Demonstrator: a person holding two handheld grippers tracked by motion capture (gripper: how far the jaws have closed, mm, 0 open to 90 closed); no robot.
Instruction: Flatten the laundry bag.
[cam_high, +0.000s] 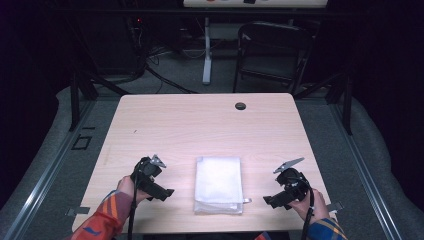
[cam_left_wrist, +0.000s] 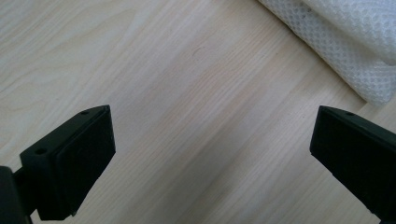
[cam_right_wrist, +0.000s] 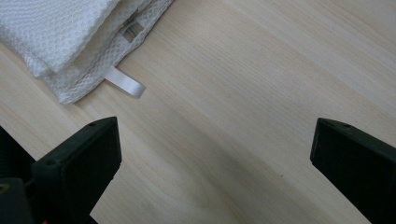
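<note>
Surface: light wooden table (cam_high: 200, 125) in a dark room | Thing: I see a folded white towel (cam_high: 218, 184) lying flat at the near middle | Left gripper (cam_high: 167, 192): jaws wide apart, nothing between, just left of the towel | Right gripper (cam_high: 269, 201): jaws wide apart, nothing between, right of it, near its loop tag (cam_right_wrist: 125, 83).

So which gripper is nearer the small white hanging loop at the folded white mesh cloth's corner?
Right. The right gripper sits just beyond the small white hanging loop at the folded white mesh cloth's near corner; the left gripper is off the cloth's opposite side, both open.
</note>
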